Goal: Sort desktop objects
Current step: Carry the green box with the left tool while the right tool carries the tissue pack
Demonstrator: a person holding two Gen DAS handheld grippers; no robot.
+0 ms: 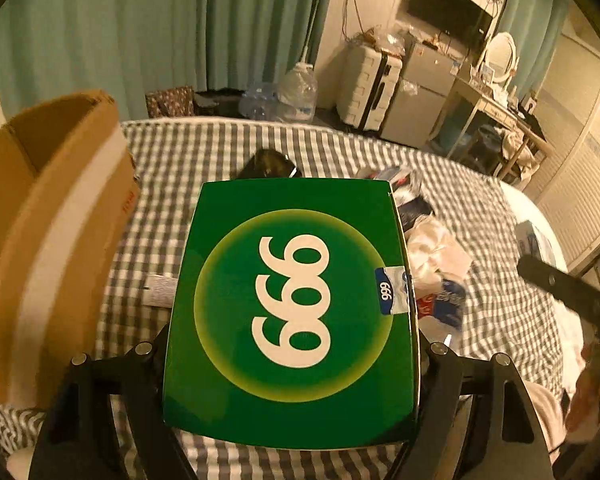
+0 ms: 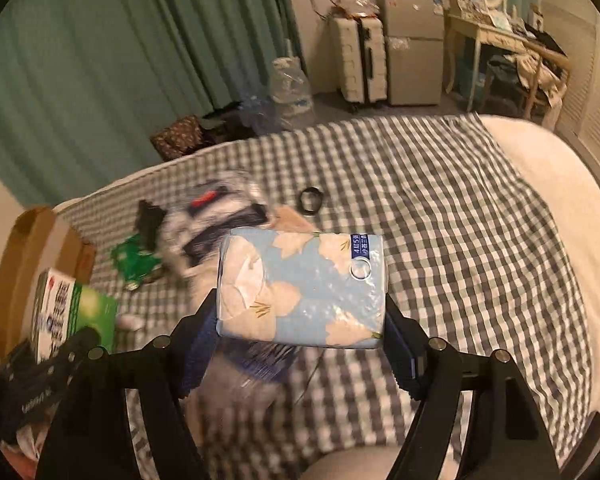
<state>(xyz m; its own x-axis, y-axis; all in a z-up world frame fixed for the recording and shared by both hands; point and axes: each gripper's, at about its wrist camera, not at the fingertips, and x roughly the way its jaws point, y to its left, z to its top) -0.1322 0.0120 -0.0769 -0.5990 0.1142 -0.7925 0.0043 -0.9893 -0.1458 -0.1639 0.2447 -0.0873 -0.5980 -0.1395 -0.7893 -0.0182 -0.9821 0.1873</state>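
1. While both grippers hang tilted down over a bed covered in a checked sheet [image 2: 460, 216], each one carries something.
2. The left gripper [image 1: 292, 360] is pinching a green box [image 1: 290, 312] printed with "999" — its fingers press on the box's left and right edges, and the box is lifted above the sheet.
3. Just to the left of that box stands an open cardboard box [image 1: 48, 216], its near wall close to the green box's left edge.
4. The right gripper [image 2: 302, 320] is clamped on a soft tissue pack [image 2: 300, 288], pale blue with cream flowers, held off the sheet.
5. Beyond the pack's far left corner lies a blurred heap of packets [image 2: 216, 216], with a green wrapper [image 2: 136, 260] beside it.
6. A small black ring [image 2: 310, 200] lies alone on the sheet, beyond the pack.
7. To the right of the pack the sheet is bare out to the bed's pale rounded edge [image 2: 560, 184] — the widest free stretch.
8. At the far side, past the bed's edge, hang green curtains [image 2: 140, 60], with a white suitcase [image 2: 360, 60] further right.
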